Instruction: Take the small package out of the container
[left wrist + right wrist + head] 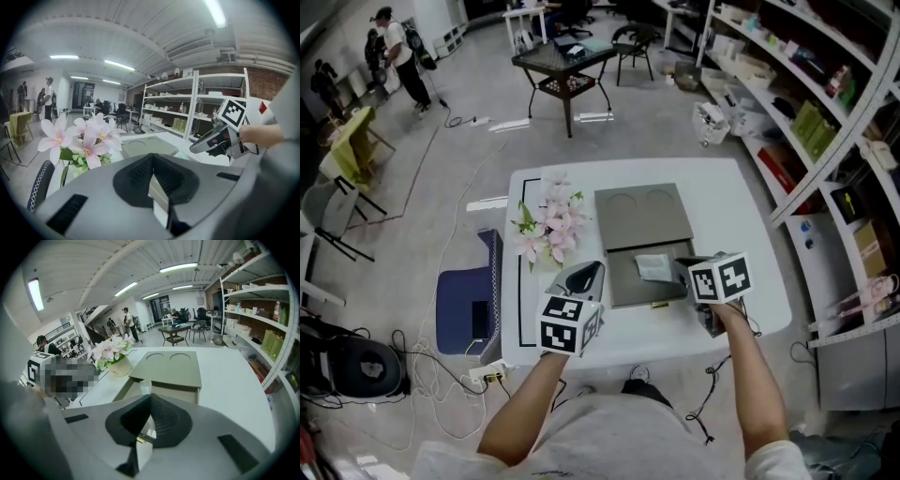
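Note:
A grey-green container [630, 289] stands on the white table [741, 216] with its lid [642, 217] slid back, so the tray is uncovered. The small pale package [654, 267] is in the tray's right part. My right gripper [682, 271] is shut at the package's right edge. In the right gripper view a translucent corner of the package [143, 387] pokes up past the shut right gripper [149, 401]. My left gripper [591, 272] hovers at the tray's left front corner. It is shut [152, 159] with nothing in it.
A pot of pink flowers [548, 225] stands on the table left of the container. A blue chair [469, 309] is beside the table's left edge. Shelving [825, 112] runs along the right. A black table [567, 61] and people are far back.

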Action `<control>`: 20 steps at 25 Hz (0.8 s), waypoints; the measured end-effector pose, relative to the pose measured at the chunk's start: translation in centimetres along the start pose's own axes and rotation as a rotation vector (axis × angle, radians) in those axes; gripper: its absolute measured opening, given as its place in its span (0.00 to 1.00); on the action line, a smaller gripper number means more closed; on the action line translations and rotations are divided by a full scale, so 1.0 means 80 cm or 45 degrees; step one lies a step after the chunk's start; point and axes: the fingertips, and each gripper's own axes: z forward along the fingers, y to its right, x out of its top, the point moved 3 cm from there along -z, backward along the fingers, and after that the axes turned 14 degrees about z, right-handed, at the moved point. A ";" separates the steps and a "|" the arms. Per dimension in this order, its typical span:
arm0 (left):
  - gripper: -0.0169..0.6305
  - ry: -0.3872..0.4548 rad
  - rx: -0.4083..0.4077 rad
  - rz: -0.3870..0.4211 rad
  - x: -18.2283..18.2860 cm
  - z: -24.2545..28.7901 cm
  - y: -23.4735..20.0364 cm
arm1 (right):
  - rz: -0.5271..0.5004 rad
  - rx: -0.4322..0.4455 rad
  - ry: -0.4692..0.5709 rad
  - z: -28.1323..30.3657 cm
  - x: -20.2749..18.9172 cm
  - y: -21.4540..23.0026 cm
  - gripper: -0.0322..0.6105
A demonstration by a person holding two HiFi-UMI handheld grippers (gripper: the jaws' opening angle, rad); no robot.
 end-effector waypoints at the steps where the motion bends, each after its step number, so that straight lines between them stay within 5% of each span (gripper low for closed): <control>1: 0.03 0.003 -0.004 0.006 0.002 -0.003 0.000 | 0.002 -0.003 0.025 -0.006 0.002 -0.003 0.06; 20: 0.03 0.080 -0.037 0.085 0.021 -0.060 -0.007 | 0.097 -0.086 0.641 -0.122 -0.009 -0.069 0.06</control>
